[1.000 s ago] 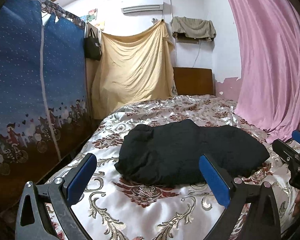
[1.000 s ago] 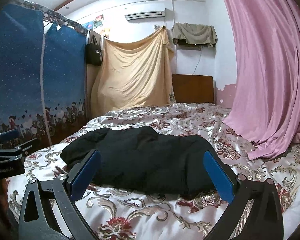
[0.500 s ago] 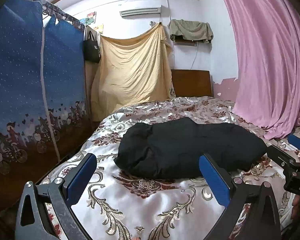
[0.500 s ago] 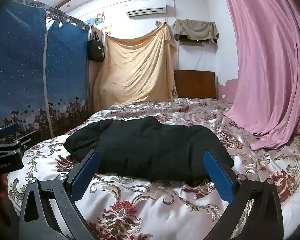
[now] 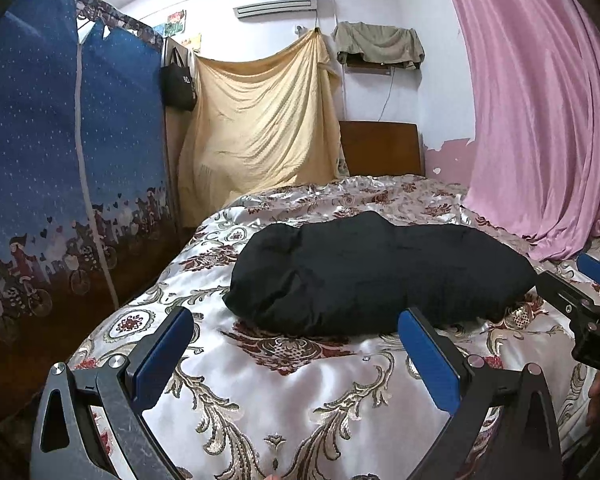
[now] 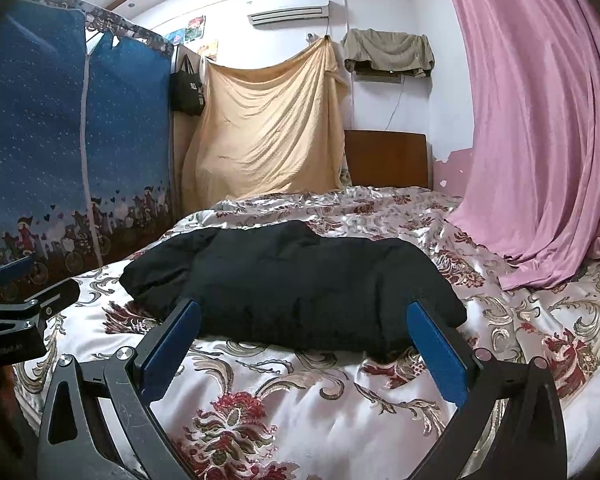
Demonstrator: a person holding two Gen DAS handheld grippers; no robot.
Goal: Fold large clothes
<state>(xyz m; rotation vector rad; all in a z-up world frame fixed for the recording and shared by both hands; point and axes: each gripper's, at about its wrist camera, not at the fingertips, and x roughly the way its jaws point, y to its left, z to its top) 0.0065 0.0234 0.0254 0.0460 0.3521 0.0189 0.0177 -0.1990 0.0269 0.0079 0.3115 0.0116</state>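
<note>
Since the black garment (image 5: 376,272) lies ahead of both tongs as a compact, puffy bundle on the bed (image 5: 300,392), we judge the folding largely done, with perhaps only tidying left. Our left tongs (image 5: 296,352) are spread wide and grip nothing; our right tongs (image 6: 304,344) are equally wide, empty, just short of the bundle's near edge

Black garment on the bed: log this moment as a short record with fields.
garment: black garment, bundled in a compact mound, lying on the bedspread
left tool: open, empty, short of the garment
right tool: open, empty, short of the garment's near edge
contact: none visible
backdrop: pink curtain at right, yellow sheet hung at the back, blue wardrobe at left
</note>
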